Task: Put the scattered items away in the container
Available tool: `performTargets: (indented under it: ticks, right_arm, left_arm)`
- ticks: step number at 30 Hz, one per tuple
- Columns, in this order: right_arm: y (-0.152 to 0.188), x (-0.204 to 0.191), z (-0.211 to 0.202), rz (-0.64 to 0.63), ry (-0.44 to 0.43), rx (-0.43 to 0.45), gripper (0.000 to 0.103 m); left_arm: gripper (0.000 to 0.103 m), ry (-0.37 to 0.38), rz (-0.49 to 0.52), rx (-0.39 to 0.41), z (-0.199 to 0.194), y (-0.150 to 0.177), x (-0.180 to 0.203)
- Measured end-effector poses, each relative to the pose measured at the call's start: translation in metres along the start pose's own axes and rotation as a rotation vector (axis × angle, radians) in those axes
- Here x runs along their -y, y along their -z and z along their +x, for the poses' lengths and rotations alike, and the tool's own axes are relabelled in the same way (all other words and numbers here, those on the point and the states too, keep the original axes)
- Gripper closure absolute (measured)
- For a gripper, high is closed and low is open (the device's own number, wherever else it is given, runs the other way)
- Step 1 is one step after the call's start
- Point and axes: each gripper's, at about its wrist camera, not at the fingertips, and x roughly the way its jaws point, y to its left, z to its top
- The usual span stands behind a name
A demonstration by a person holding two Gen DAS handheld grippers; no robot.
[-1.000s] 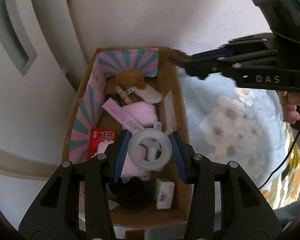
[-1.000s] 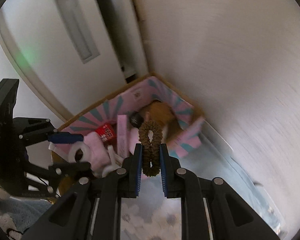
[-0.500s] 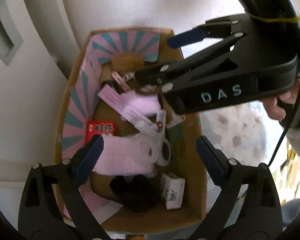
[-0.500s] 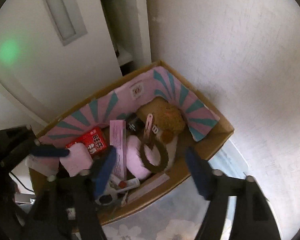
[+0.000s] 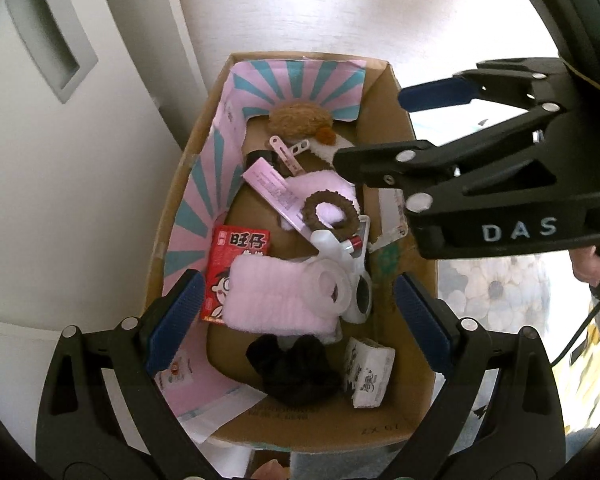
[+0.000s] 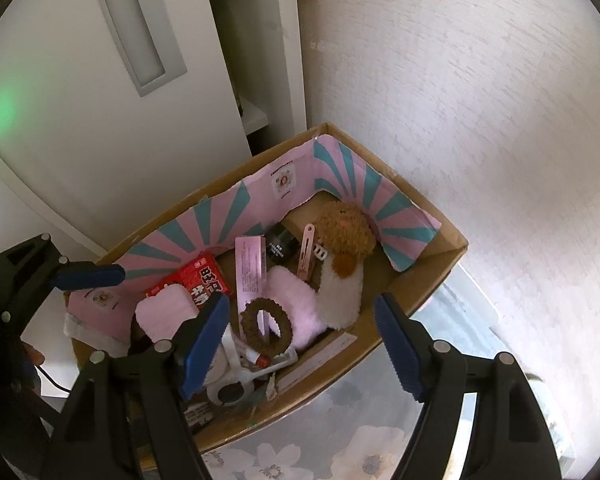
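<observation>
Cardboard box (image 5: 396, 92), pink-and-teal lined: brown scrunchie (image 5: 331, 213) laid on pink plush, clear tape ring (image 5: 332, 289) on pink headband (image 5: 278, 296). Left gripper (image 5: 296, 312) and right gripper (image 6: 302, 340) held above, jaws just released, wide apart, nothing between them

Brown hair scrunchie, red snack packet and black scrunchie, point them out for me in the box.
brown hair scrunchie (image 5: 332, 216), left wrist view, on its ring.
red snack packet (image 5: 232, 260), left wrist view, on its printed front.
black scrunchie (image 5: 296, 372), left wrist view, on its middle.
</observation>
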Motion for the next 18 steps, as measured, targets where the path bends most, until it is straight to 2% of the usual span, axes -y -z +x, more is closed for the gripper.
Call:
performTargets:
  ticks: [4, 8, 12, 18]
  right_arm:
    - [0.004, -0.002, -0.005, 0.019, 0.010, 0.007, 0.032]
    - [0.010, 0.003, -0.014, 0.074, 0.071, 0.012, 0.032]
    - [0.022, 0.018, -0.031, 0.166, 0.110, 0.031, 0.032]
    - [0.060, 0.052, -0.075, 0.333, 0.185, 0.066, 0.032]
  left_arm:
    - [0.008, -0.009, -0.002, 0.001, -0.003, 0.002, -0.001]
    - [0.008, -0.018, 0.017, 0.001, -0.011, 0.002, 0.005]
    - [0.008, -0.004, 0.044, 0.027, -0.023, -0.002, 0.018]
    - [0.008, 0.022, 0.102, 0.071, -0.040, -0.013, 0.049]
